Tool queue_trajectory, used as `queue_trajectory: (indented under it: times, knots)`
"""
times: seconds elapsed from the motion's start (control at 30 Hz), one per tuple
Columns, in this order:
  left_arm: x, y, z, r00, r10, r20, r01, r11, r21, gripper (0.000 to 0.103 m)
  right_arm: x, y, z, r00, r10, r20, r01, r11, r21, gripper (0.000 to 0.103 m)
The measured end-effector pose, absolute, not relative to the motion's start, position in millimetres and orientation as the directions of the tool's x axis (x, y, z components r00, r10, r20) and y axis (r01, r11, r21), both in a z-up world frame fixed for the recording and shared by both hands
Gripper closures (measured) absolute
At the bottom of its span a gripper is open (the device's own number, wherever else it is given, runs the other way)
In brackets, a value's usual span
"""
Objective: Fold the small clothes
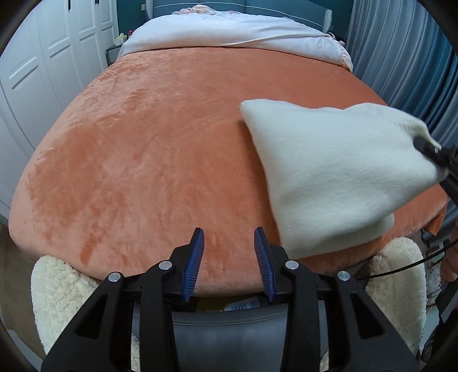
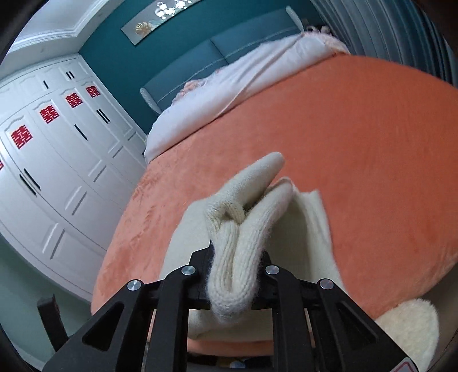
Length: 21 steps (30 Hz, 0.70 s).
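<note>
the right gripper is clamped on a cream knit garment, lifting it over the orange blanket. the left gripper hangs empty, fingers apart.

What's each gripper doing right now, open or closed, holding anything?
Left gripper: open, holding nothing, above the orange blanket.
Right gripper: shut on the cream knit garment.

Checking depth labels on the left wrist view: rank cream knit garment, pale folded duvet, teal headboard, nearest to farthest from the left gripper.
1. Cream knit garment: just ahead and right of the open left gripper, on the orange blanket, pinched by the right gripper.
2. Pale folded duvet: across the bed's far end.
3. Teal headboard: behind the duvet.
</note>
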<state>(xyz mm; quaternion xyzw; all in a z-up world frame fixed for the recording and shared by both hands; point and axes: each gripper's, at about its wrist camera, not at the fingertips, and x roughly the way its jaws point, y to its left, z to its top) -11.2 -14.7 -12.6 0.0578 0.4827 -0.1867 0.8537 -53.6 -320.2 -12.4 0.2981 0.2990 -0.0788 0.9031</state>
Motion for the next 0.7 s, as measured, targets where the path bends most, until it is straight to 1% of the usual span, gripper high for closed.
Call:
queue_trajectory:
  times: [0.03, 0.07, 0.1, 0.13, 0.17, 0.2, 0.27, 0.3, 0.33, 0.47, 0.53, 0.63, 0.7]
  knots:
    - [-10, -16, -14, 0.457, -0.265, -0.849, 0.371, 0.924, -0.089, 0.066, -56, -327, -16, 0.798, 0.006, -0.603, 0.346, 0.815, 0.465, 0.09]
    - [-9, -17, -16, 0.448, -0.271, -0.852, 0.372, 0.923, -0.098, 0.066, -56, -335, -29, 0.767, -0.014, -0.641, 0.381, 0.814, 0.438, 0.09]
    - [-7, -19, -18, 0.437, -0.279, -0.855, 0.374, 0.921, -0.109, 0.066, -51, -343, -50, 0.71, -0.022, -0.704, 0.421, 0.814, 0.4, 0.089]
    - [-6, -22, -19, 0.424, -0.288, -0.859, 0.38, 0.917, -0.12, 0.066, -44, -352, -82, 0.613, -0.005, -0.79, 0.461, 0.814, 0.353, 0.089]
    - [-6, -26, -18, 0.413, -0.298, -0.861, 0.39, 0.912, -0.129, 0.066, -39, -356, -110, 0.531, 0.021, -0.847, 0.49, 0.808, 0.327, 0.088]
    - [-8, -32, -16, 0.407, -0.312, -0.859, 0.408, 0.903, -0.134, 0.065, -43, -357, -120, 0.531, 0.028, -0.847, 0.503, 0.794, 0.341, 0.088]
    - [-13, -44, -10, 0.42, -0.324, -0.847, 0.438, 0.89, -0.123, 0.061, -50, -355, -108, 0.565, 0.026, -0.825, 0.497, 0.788, 0.365, 0.084]
    - [-16, -51, -9, 0.424, -0.333, -0.842, 0.456, 0.882, -0.12, 0.056, -52, -354, -101, 0.568, 0.007, -0.823, 0.504, 0.788, 0.354, 0.082]
    - [-17, -57, -8, 0.427, -0.338, -0.839, 0.47, 0.875, -0.113, 0.054, -56, -353, -93, 0.573, -0.016, -0.819, 0.515, 0.785, 0.345, 0.078]
    - [-11, -82, -20, 0.41, -0.315, -0.856, 0.501, 0.862, -0.078, 0.054, -76, -341, -62, 0.609, -0.11, -0.786, 0.514, 0.809, 0.285, 0.077]
    - [-6, -92, -34, 0.381, -0.286, -0.879, 0.497, 0.865, -0.066, 0.054, -80, -331, -46, 0.639, -0.127, -0.759, 0.485, 0.832, 0.269, 0.077]
    - [-3, -96, -46, 0.368, -0.27, -0.89, 0.48, 0.875, -0.067, 0.052, -81, -320, -32, 0.689, -0.045, -0.723, 0.397, 0.858, 0.325, 0.077]
    - [-2, -95, -47, 0.372, -0.261, -0.891, 0.477, 0.877, -0.057, 0.049, -72, -304, -38, 0.677, 0.012, -0.736, 0.339, 0.882, 0.326, 0.077]
